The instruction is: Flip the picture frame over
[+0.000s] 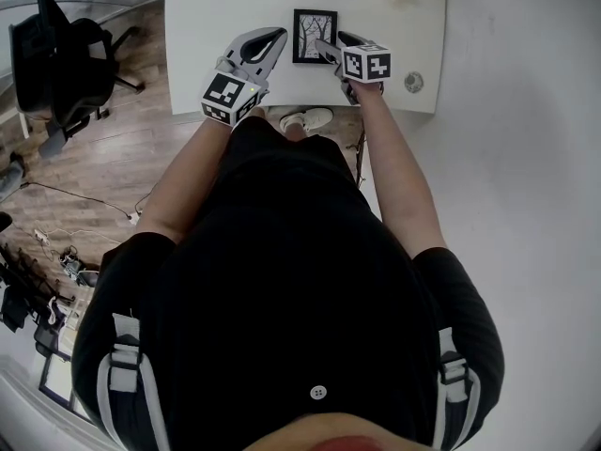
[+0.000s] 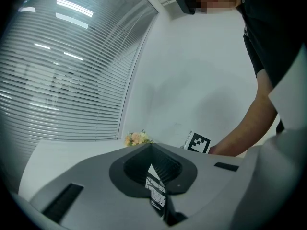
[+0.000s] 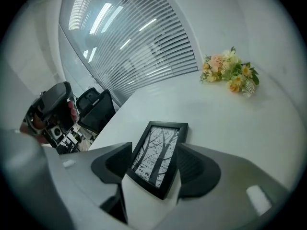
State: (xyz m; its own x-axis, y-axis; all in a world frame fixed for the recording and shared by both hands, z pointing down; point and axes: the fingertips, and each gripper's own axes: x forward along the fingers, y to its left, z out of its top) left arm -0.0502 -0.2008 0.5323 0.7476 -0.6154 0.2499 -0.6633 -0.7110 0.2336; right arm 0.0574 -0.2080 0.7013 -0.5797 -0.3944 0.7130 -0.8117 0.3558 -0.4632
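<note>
The black picture frame point(image 1: 313, 28) lies flat on the white table point(image 1: 225, 17), with its tree picture facing up. In the right gripper view the frame point(image 3: 160, 150) reaches between the jaws of my right gripper point(image 3: 153, 169). Those jaws stand open on either side of the frame's near end, and the left pad is clear of it. My left gripper point(image 1: 275, 38) sits just left of the frame with its tips together. In the left gripper view its jaws point(image 2: 152, 150) meet at the tip, and a strip of the frame point(image 2: 156, 191) shows through the gap below them.
A small bunch of flowers point(image 3: 229, 71) lies at the table's far side. A round mark point(image 1: 413, 83) sits near the table's right front corner. A black office chair point(image 1: 56, 54) stands on the wooden floor to the left. A white wall rises behind the table.
</note>
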